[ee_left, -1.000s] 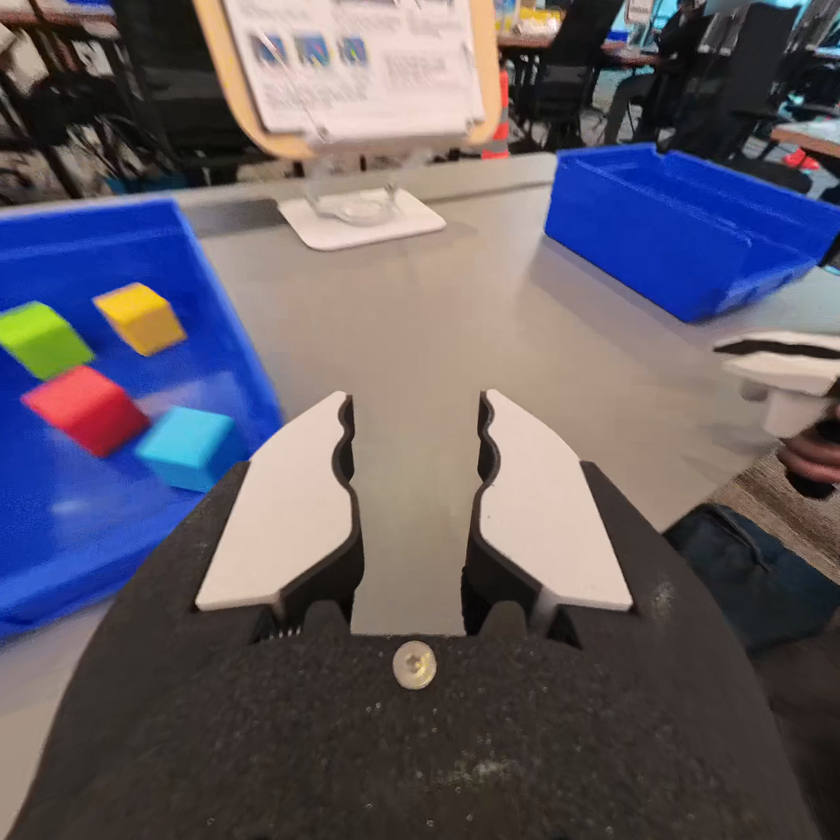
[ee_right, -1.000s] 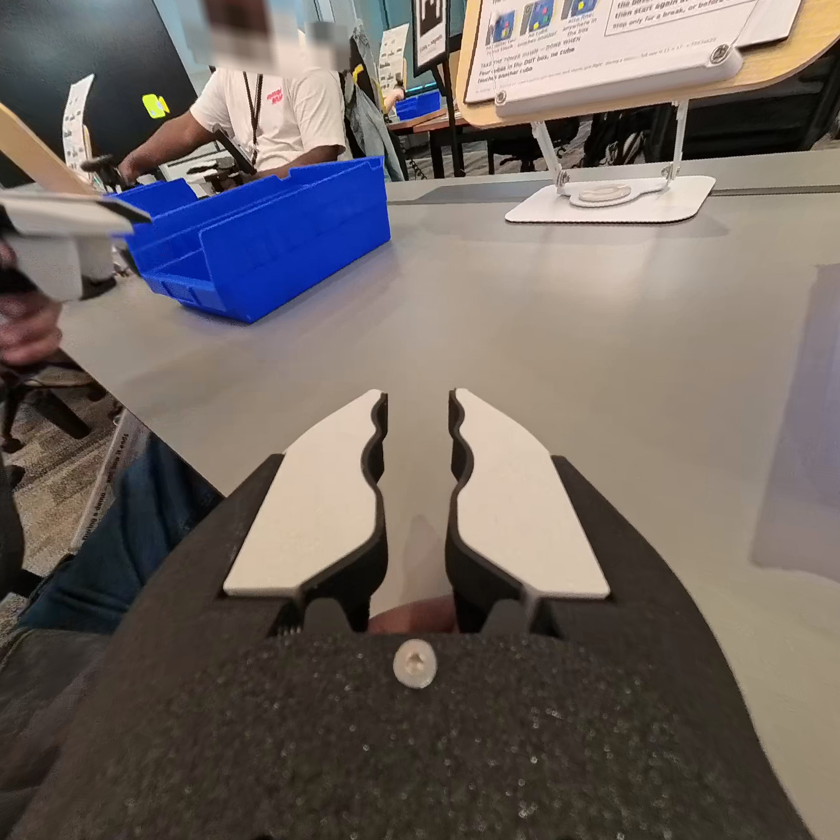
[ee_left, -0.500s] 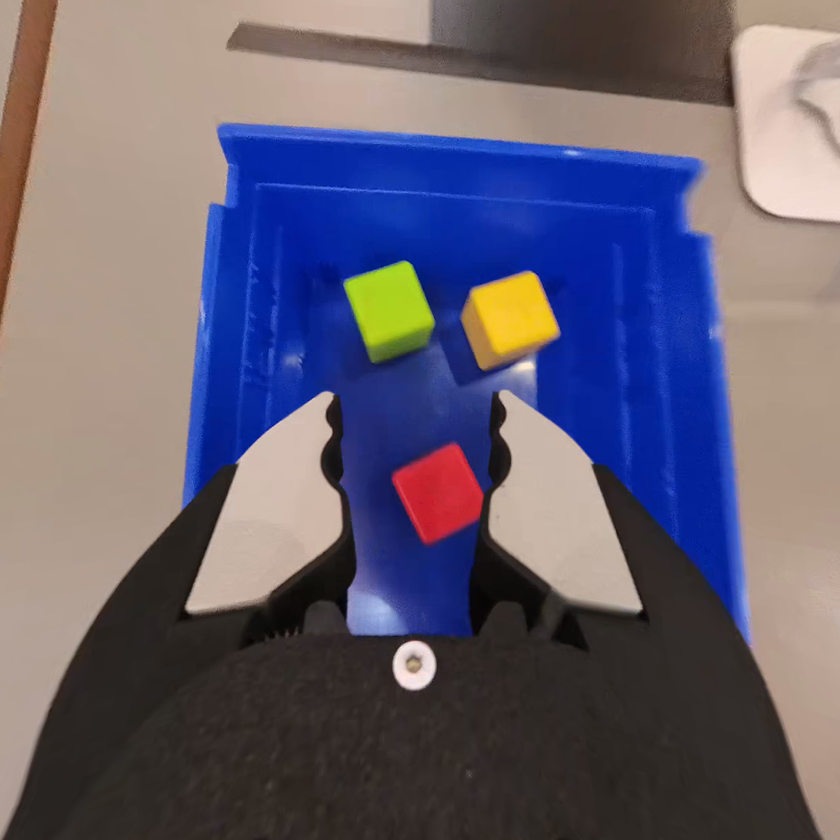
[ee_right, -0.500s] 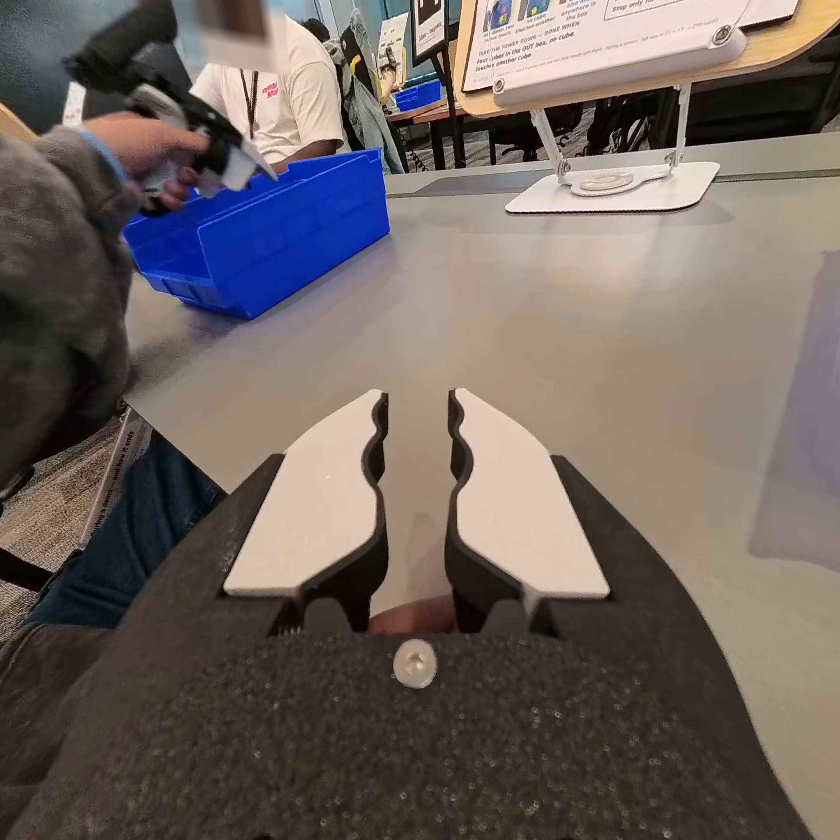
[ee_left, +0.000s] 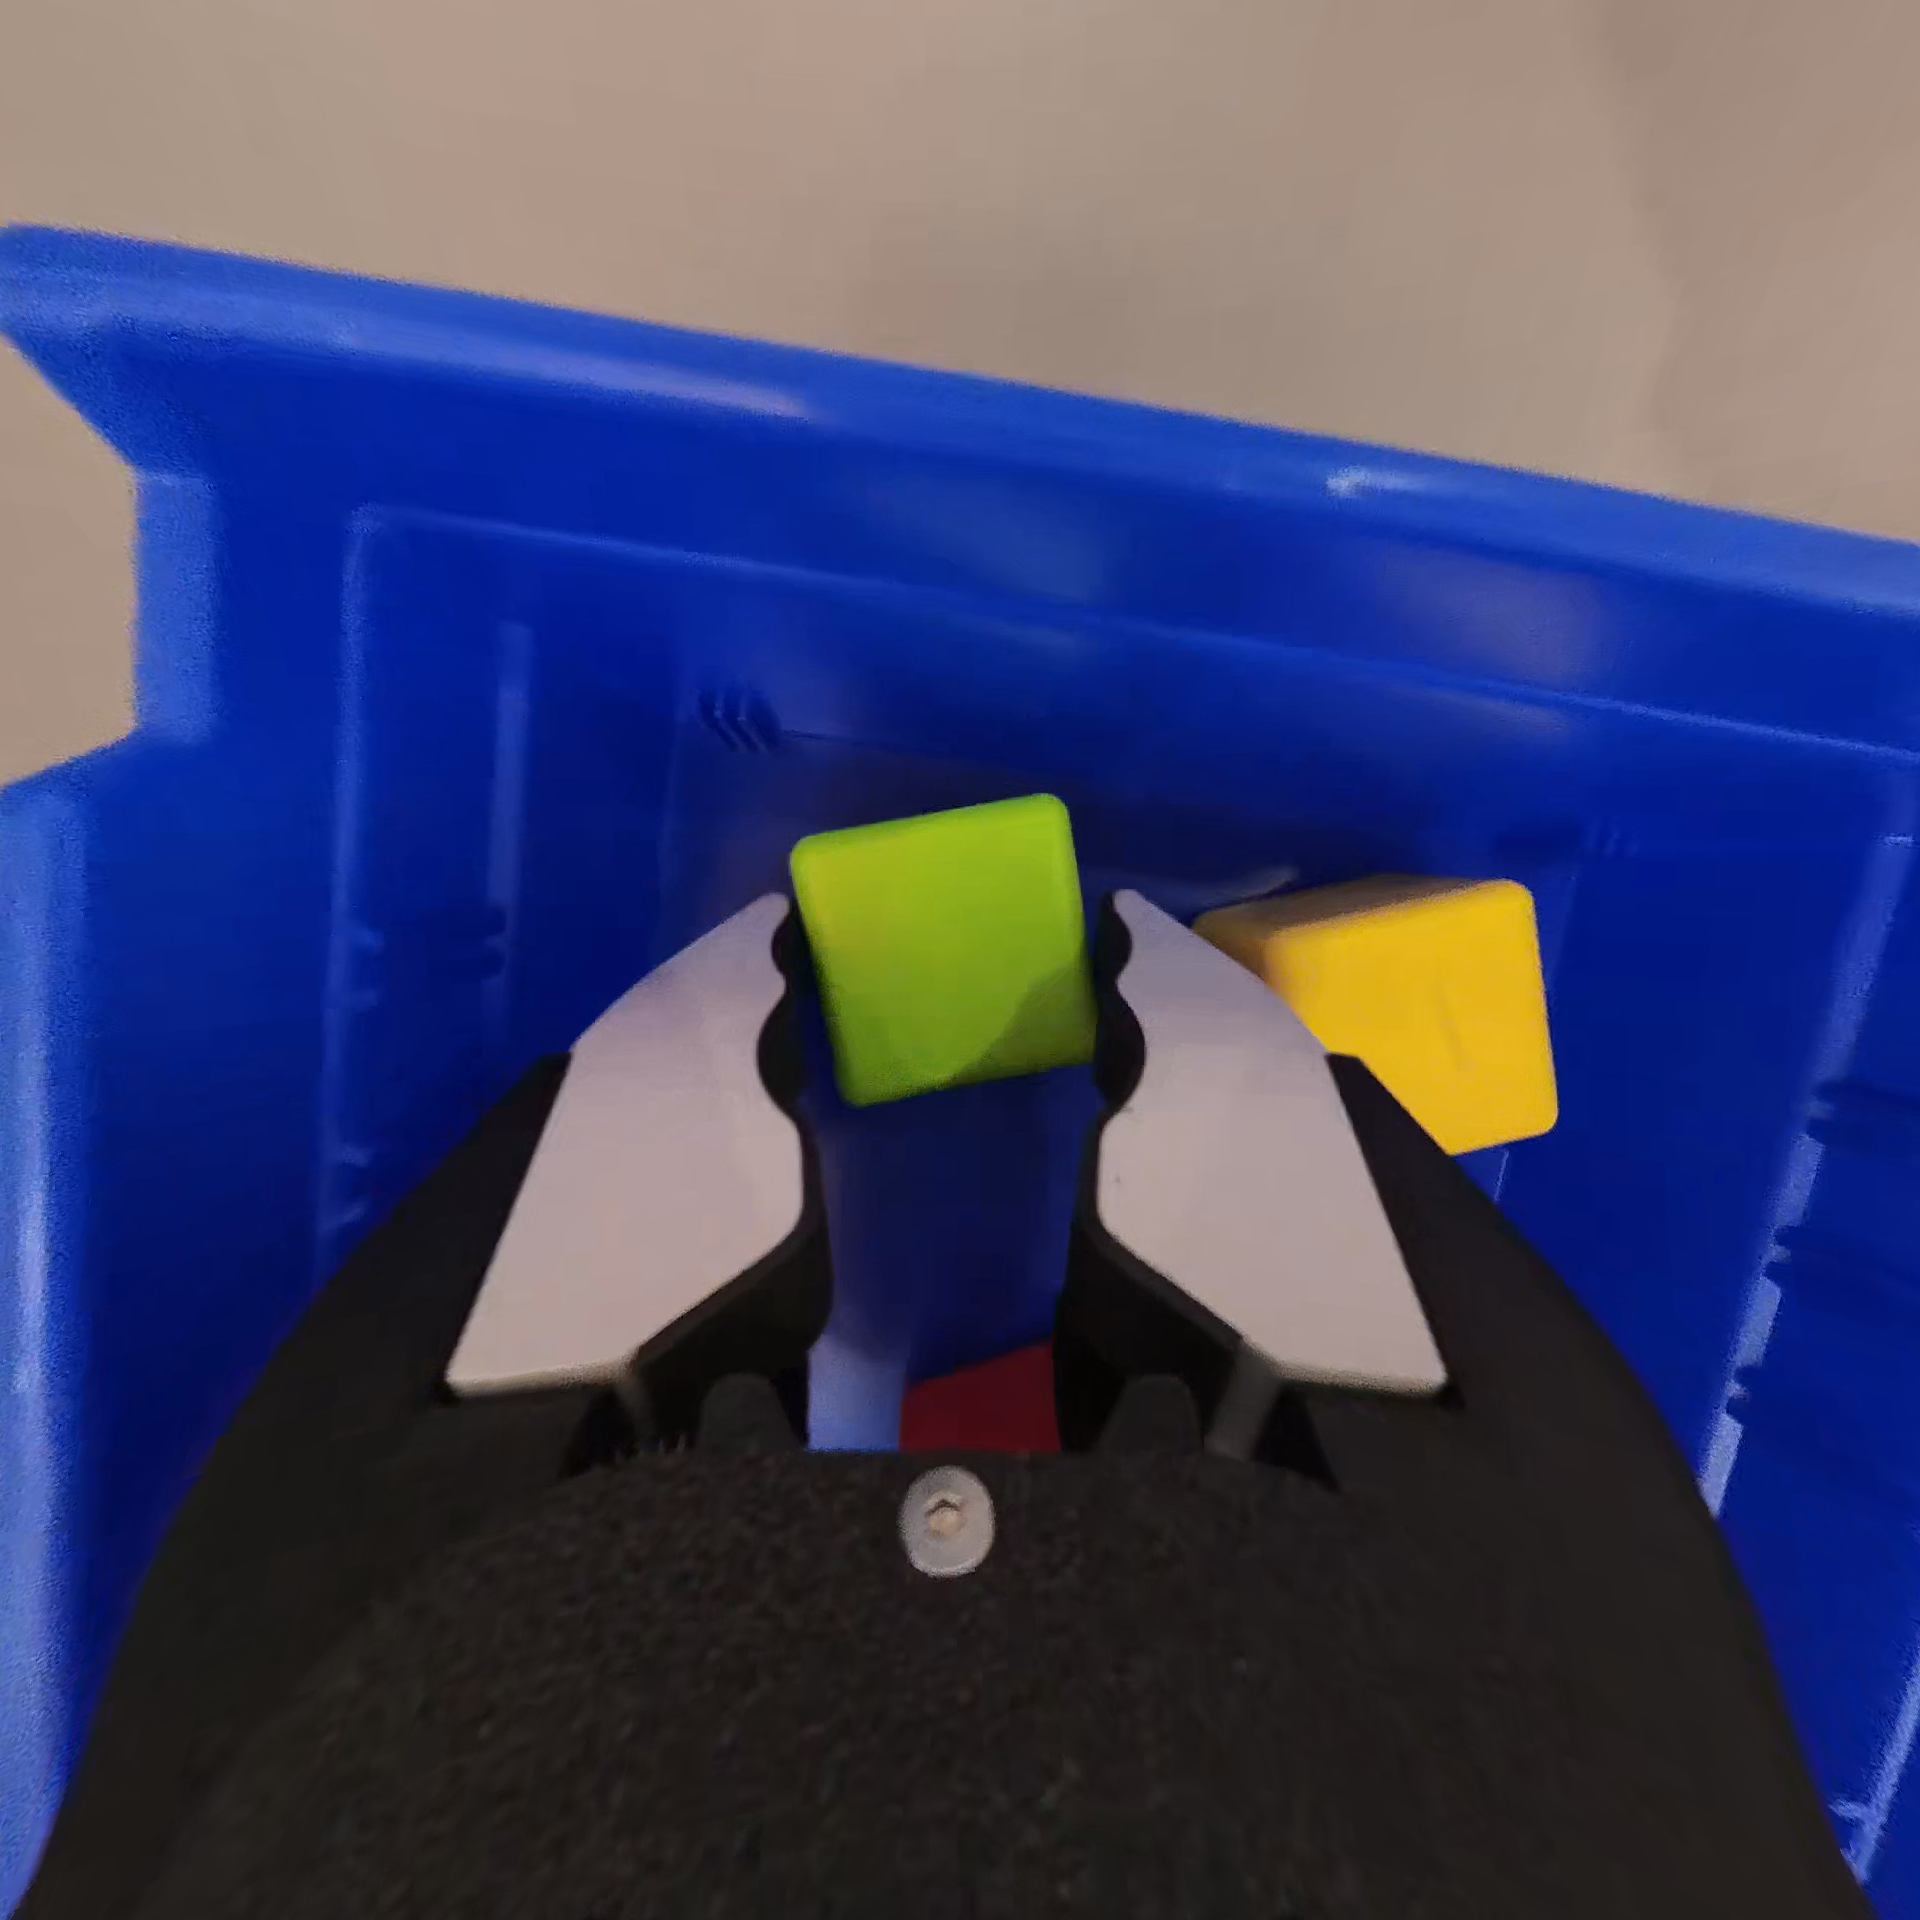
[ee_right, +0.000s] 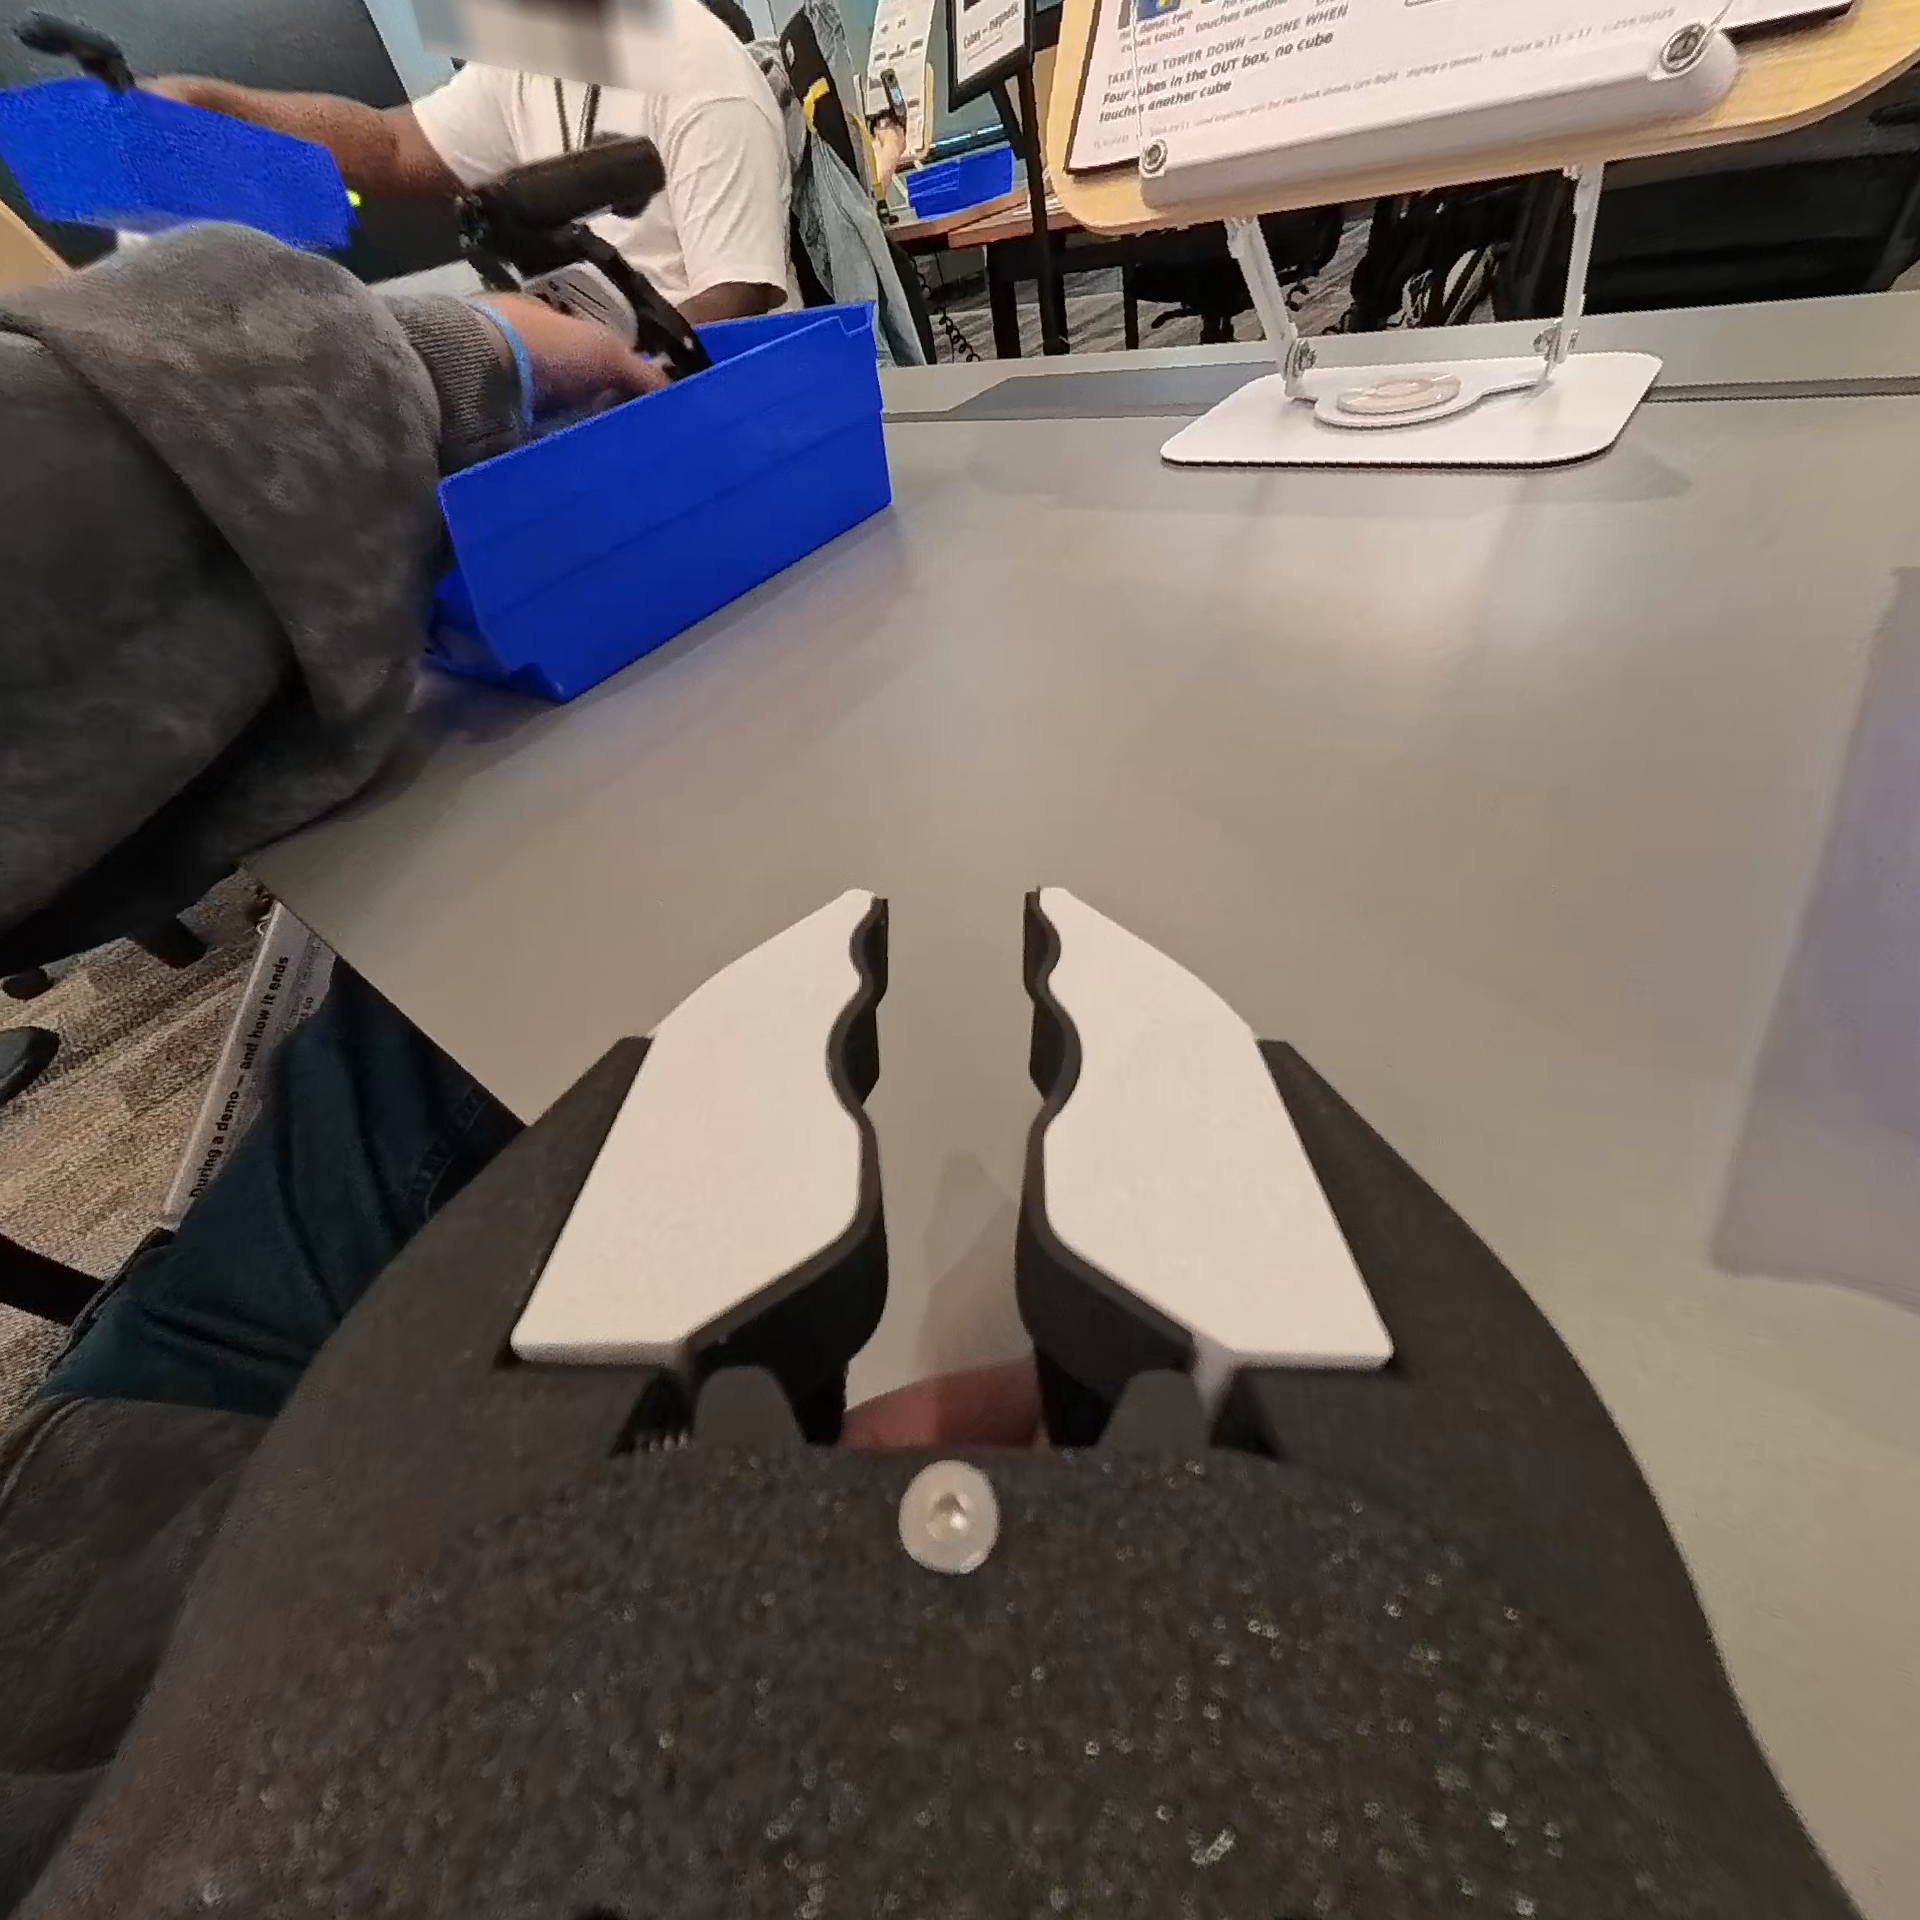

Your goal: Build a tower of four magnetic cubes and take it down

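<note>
Cubes sit loose inside the blue bin (ee_left: 520, 675) — the green cube (ee_left: 940, 951), turned slightly askew with no long axis, lies between the tips of the left gripper (ee_left: 943, 935), whose jaws flank it closely, though contact is unclear. Just right sits the yellow cube (ee_left: 1392, 997); a red cube (ee_left: 982, 1403) peeks out nearer the camera. Over the smooth grey desk (ee_right: 1247, 727) in a busy office, the right gripper (ee_right: 956, 925) hovers — slightly parted, empty.

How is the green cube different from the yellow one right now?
The green cube sits between the left gripper fingertips; the yellow cube lies beside them, outside the grip. Green faces the camera flat; yellow shows a corner edge. Both look alike in size and rest inside the blue bin.
</note>
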A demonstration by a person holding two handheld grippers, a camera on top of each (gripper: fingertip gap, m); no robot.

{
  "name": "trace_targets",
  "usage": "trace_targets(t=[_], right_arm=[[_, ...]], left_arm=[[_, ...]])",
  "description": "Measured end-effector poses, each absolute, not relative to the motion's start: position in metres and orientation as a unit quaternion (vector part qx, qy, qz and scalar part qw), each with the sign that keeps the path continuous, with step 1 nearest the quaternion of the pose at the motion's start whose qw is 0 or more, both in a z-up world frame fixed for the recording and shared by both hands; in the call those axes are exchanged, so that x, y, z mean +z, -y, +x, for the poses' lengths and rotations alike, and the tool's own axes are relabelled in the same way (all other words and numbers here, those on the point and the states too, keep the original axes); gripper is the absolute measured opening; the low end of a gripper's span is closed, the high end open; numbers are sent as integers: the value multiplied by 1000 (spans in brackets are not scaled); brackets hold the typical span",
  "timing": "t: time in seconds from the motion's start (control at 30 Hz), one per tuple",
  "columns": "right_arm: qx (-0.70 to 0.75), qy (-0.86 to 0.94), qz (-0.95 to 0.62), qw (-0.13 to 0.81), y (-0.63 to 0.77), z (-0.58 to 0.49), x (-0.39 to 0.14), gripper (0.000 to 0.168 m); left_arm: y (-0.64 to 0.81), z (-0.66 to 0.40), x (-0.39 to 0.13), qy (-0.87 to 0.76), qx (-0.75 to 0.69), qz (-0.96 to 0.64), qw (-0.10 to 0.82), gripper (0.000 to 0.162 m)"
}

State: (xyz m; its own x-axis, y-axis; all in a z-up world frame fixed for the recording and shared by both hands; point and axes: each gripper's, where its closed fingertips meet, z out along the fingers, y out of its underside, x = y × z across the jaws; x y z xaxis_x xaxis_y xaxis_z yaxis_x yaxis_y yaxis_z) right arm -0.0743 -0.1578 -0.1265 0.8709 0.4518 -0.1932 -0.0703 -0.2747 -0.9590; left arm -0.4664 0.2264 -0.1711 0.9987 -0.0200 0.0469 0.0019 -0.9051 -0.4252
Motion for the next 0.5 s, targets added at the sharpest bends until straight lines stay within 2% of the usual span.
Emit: trace_targets(t=[0.13, 0.27, 0.37, 0.5], right_arm=[[216, 122, -769, 589, 157, -72, -127, 24], [219, 111, -766, 594, 156, -68, -125, 24], [223, 103, -760, 602, 156, -65, -120, 23], [223, 91, -752, 614, 155, -61, -115, 24]], left_arm=[[-227, -467, -153, -17, -24, -969, 246, 51], [-212, -442, -74, -71, -54, -935, 343, 51], [-182, -373, -3, -215, -103, -879, 413, 51], [-112, -245, 25, -469, -204, -767, 389, 51]])
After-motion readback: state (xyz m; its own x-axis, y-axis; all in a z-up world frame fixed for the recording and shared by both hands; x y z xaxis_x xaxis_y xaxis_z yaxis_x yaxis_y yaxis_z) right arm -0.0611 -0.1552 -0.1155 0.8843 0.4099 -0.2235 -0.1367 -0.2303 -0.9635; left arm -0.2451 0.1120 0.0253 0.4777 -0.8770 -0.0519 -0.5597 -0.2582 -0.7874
